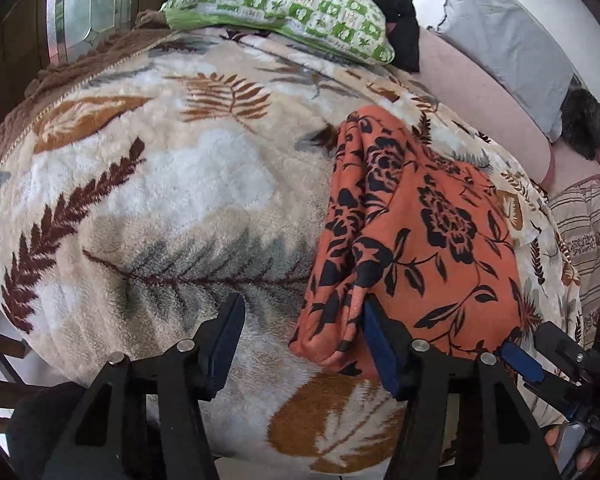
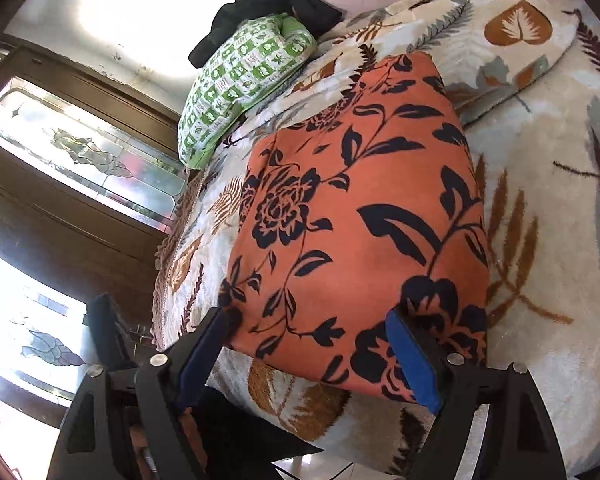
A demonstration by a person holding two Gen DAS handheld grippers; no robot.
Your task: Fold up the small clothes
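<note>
1. Nearest in the left wrist view, the left gripper (image 1: 300, 344) hangs over the near edge of the bed (image 1: 148, 184) with its jaws partly apart. The bunched near-left corner of the orange floral garment (image 1: 420, 232) lies between the fingers, against the right-hand pad, while the left-hand pad stands clear over the blanket. It grips nothing; the placing suggests it is set to take that corner.

2. Nearest in the right wrist view, the right gripper (image 2: 312, 344) stands wide open across the garment's (image 2: 360, 208) near edge. One finger sits at the near-left corner and the other lies on the cloth toward the near-right corner. Neither pad pinches anything, so the cloth is free.

3. The garment is already folded into a compact oblong, lying flat on the leaf-patterned blanket toward the bed's right side. Its left margin is rumpled into a ridge, so I judge the fold unfinished or in need of tidying.

4. Both grippers bracket the same near edge, probably to lift it evenly.

5. Farther off, a green-and-white checked pillow (image 1: 284, 4) lies at the far edge of the bed, well apart from the garment.

6. A black cloth (image 1: 396, 12) is heaped just behind it.

7. A grey pillow (image 1: 508, 48) lies along the far right.
</note>
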